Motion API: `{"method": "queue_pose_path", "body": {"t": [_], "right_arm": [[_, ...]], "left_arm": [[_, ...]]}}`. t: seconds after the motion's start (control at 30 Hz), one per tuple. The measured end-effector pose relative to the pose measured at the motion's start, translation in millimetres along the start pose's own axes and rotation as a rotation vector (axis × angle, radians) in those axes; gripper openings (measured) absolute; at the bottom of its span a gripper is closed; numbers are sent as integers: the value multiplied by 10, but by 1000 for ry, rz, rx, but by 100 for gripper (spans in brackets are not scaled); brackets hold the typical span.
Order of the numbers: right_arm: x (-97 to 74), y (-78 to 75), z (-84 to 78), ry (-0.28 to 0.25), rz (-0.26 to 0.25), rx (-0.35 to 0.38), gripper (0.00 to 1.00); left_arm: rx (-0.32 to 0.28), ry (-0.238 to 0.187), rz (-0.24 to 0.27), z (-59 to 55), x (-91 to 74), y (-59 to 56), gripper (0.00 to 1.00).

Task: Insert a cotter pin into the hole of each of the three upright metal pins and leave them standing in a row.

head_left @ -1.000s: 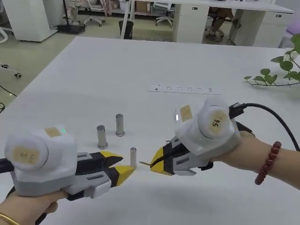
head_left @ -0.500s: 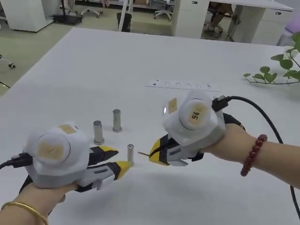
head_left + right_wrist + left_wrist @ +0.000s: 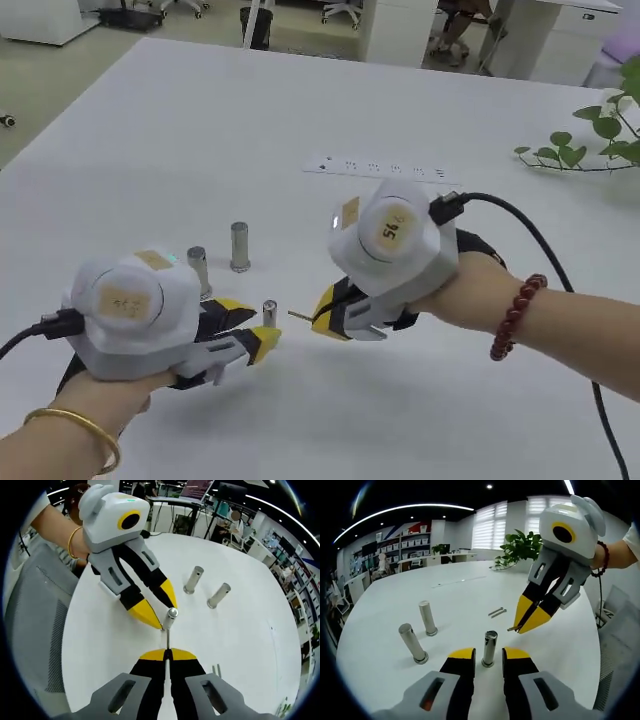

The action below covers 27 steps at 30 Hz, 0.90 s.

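At the near side of the counter (image 3: 200, 130), front metal pin (image 3: 269, 312): stands upright on its flanged base, apart from the other two. We cannot make out its cross hole.
Cotter pin (image 3: 167, 640): held level, with its free end aimed at the upper part of the front metal pin and just short of it. We judge this height is chosen to meet the hole.
Right gripper (image 3: 318, 318): jaws closed on the rear of the cotter pin, so most of its length projects forward for insertion.
Left gripper (image 3: 487, 652): jaws part-open, one on either side of the front metal pin. We cannot confirm contact. We judge it is placed there to brace the pin against the push.
Second metal pin (image 3: 197, 270): upright behind the front one, with no cotter pin seen in it.
Third metal pin (image 3: 240, 245): upright, farther back, likewise bare.
Spare cotter pins (image 3: 496, 612): lie flat on the counter, well apart from the metal pins and ready for the later insertions.
Step in hand: first insertion, in our judgement. None is done yet.
Risk: the base is narrow, so an off-axis push may tip the pin.
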State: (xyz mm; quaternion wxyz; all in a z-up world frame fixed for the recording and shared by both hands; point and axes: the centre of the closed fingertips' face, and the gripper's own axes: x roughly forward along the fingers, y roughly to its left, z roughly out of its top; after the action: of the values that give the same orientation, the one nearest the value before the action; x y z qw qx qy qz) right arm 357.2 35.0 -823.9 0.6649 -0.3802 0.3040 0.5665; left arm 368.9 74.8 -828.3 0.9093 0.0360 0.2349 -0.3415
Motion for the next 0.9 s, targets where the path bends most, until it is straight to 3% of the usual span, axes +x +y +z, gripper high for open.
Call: {"method": "queue_pose_path", "body": {"t": [0.47,0.9], "right_arm": [[88,-60,15,25,-2,-8,3],[111,-43,71,31,5,-19,3]], "left_arm": [[-9,1,-11,-36,91,1,9],[-35,-14,8,-42,115,-4,8]]}}
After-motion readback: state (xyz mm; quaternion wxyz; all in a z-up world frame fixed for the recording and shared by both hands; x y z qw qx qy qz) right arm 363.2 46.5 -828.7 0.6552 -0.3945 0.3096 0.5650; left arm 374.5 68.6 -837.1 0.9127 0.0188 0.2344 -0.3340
